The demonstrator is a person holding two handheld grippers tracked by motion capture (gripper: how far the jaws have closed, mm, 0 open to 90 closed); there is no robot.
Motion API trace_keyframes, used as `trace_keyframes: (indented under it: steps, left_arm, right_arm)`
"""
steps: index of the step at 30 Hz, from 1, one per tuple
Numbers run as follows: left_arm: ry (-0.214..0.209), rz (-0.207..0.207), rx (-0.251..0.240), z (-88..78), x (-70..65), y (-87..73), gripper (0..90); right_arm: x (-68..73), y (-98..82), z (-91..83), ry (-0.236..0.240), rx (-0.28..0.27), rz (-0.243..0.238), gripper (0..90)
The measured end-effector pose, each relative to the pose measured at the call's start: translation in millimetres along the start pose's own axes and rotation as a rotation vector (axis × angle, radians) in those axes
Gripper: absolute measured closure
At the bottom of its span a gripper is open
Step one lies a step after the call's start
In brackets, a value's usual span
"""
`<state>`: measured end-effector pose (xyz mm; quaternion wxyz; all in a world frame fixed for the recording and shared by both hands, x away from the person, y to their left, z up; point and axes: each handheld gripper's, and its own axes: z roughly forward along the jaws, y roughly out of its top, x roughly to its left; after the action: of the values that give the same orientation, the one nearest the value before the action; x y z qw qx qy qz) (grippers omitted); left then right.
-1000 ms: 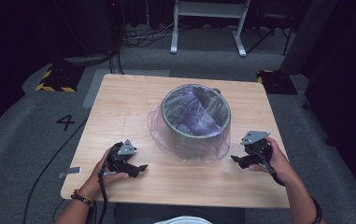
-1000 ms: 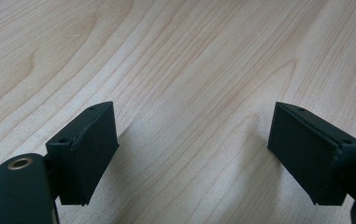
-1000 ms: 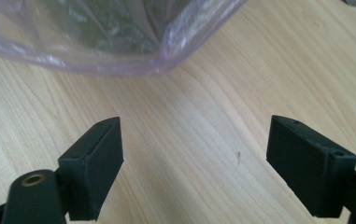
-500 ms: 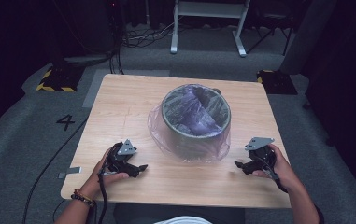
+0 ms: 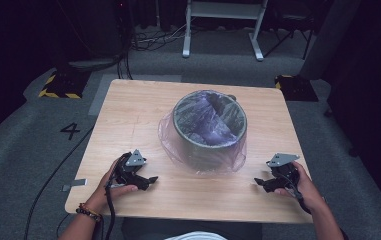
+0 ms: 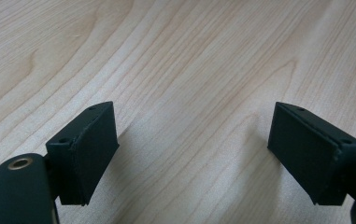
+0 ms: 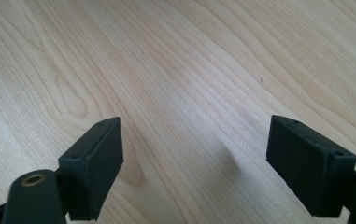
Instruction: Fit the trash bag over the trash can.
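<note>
High view: grey bin (image 5: 209, 131) with translucent bag (image 5: 178, 142) draped over its rim, mid-surface (image 5: 128, 107). Left gripper (image 5: 148, 181) and right gripper (image 5: 259, 183) resting either side, jaws released, empty. Lining looks finished; next, probably tidying slack

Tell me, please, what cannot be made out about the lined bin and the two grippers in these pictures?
- Bin floor: high view, hidden by the crumpled purple bag.
- Small object behind the rim: high view, mostly hidden by the bin.
- Left gripper and right gripper pads: high view, too small.
</note>
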<state>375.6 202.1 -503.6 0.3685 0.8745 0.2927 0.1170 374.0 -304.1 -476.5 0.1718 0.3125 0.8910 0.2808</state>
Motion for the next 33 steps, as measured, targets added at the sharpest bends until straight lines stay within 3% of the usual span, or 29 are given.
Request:
trace_keyframes:
  steps: [17,33]
  left_arm:
    - [0.0,0.0,0.0,0.0,0.0,0.0,15.7]
    - [0.0,0.001,0.0,0.0,0.0,0.0,15.6]
  right_arm:
    - [-3.7,-26.9,-4.5,-0.027,-0.044,0.077,19.5]
    - [-11.5,-58.1,-13.7,-0.015,-0.123,0.209,17.3]
